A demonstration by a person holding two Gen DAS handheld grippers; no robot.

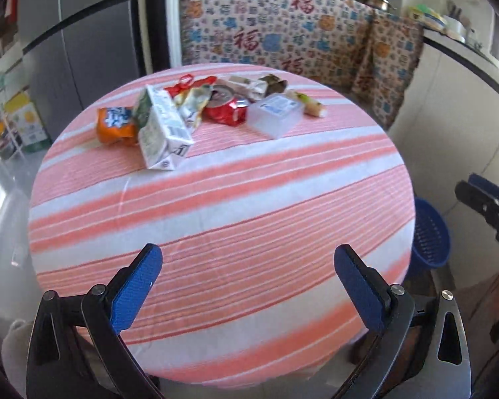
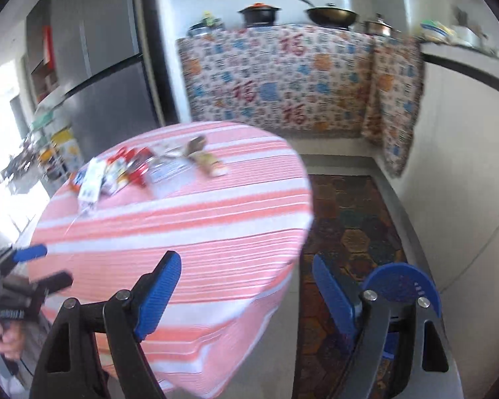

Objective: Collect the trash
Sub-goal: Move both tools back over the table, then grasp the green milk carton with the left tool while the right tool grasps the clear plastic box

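Left wrist view: the left gripper [image 1: 248,286] hangs over the near edge of a round table [image 1: 216,219] in a pink-and-white striped cloth, its blue pads spread wide with nothing between them and nothing touching them. In the right wrist view the right gripper [image 2: 246,299] is also released, its fingers apart and empty; its left finger lies over the table's rim and its right finger over the floor beside the table.

A blue mesh basket [image 1: 430,232] stands on the floor to the right of the left gripper, beside the table; in the right wrist view the basket [image 2: 402,282] sits just behind the right gripper's right finger. What it holds cannot be made out.

The trash lies in a cluster well ahead of both grippers, on the far side of the table. From left to right ahead of the left gripper: an orange snack bag [image 1: 114,124], a white milk carton [image 1: 161,128] lying on its side with its long axis running from the far side of the table toward the gripper, crumpled wrappers [image 1: 191,103], a crushed red can [image 1: 228,108] with its top facing away, and a clear plastic box [image 1: 276,114] lying flat. A small pale wrapper [image 1: 311,104] lies just right of the box.
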